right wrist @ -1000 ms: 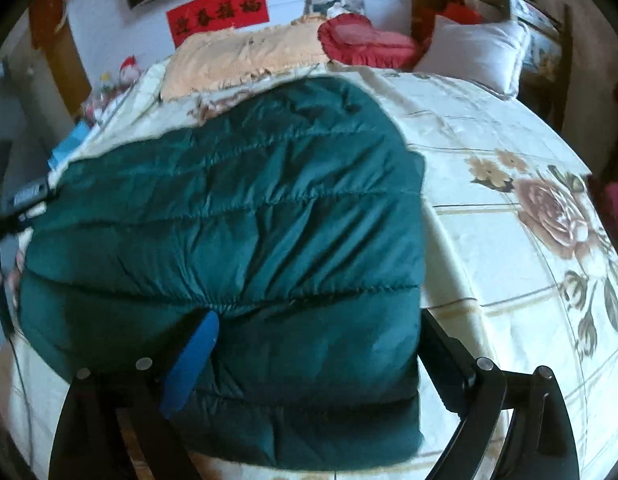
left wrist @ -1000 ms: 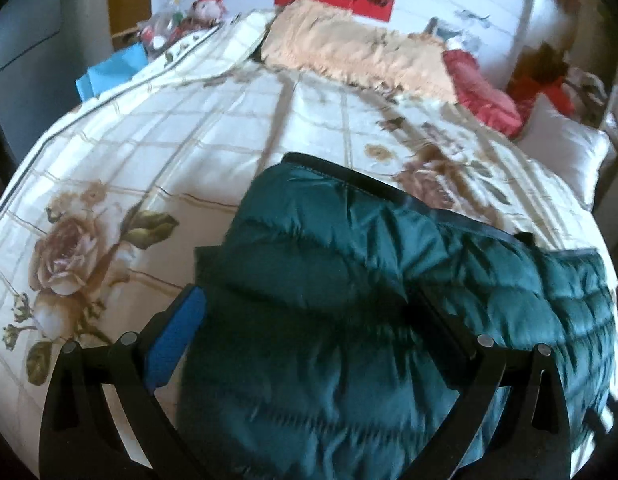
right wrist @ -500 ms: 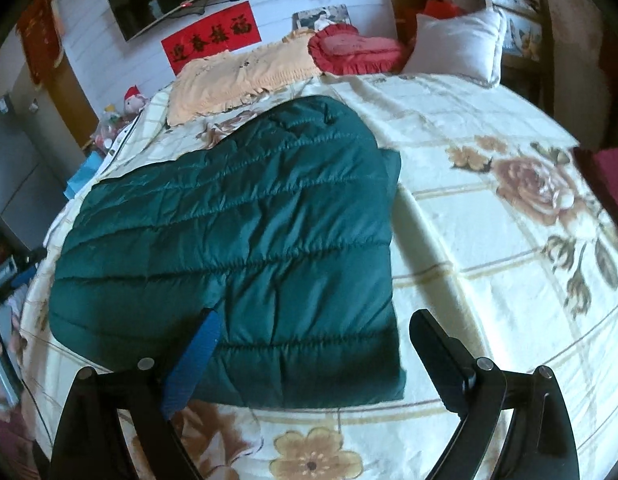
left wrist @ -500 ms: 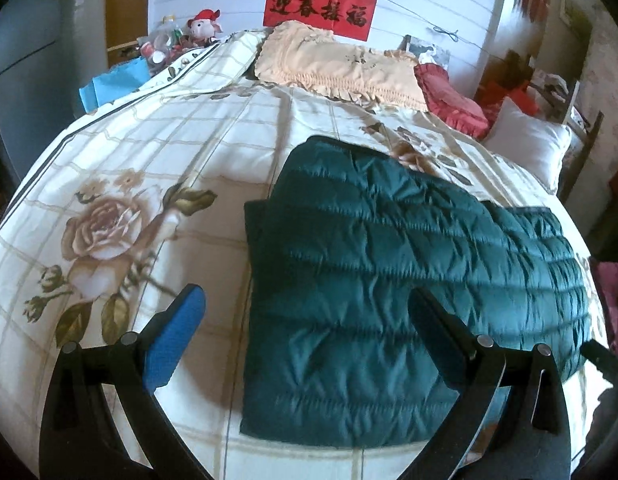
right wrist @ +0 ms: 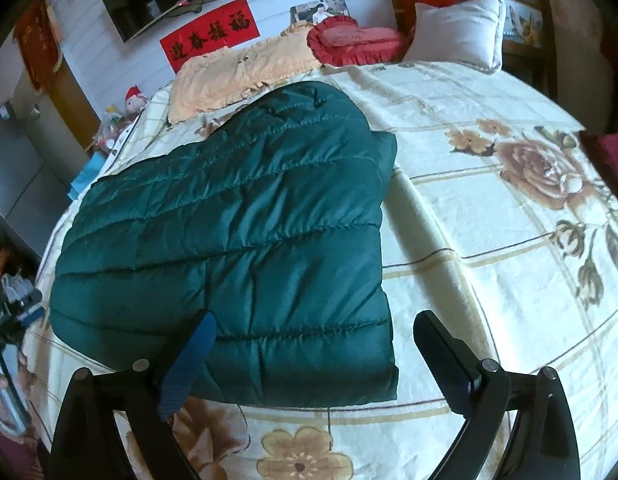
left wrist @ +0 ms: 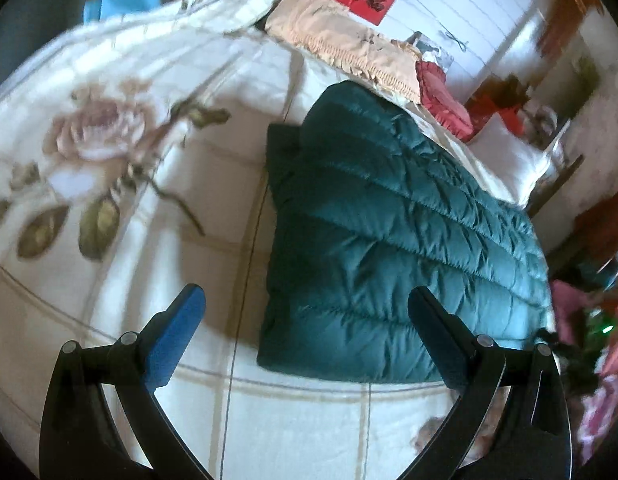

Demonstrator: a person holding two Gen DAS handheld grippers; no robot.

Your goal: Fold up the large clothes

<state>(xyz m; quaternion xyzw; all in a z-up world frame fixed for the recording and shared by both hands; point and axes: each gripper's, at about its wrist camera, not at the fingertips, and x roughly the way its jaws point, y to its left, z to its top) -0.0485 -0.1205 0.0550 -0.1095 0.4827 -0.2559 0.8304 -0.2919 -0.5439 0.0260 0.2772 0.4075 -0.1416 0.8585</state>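
A dark green quilted puffer jacket (left wrist: 389,240) lies folded flat on the cream floral bedspread (left wrist: 109,184). It also shows in the right wrist view (right wrist: 237,240). My left gripper (left wrist: 305,304) is open and empty, held above the jacket's near left corner. My right gripper (right wrist: 313,328) is open and empty, held above the jacket's near right corner. Neither gripper touches the jacket.
At the head of the bed lie a peach frilled pillow (right wrist: 237,68), a red cushion (right wrist: 349,40) and a white pillow (right wrist: 457,32). A red banner (right wrist: 209,38) hangs on the wall. The other handle and a hand (right wrist: 5,376) show at the left edge.
Both grippers have pulled back and up from the jacket, which now lies folded and free. The left view has swung and is blurred.
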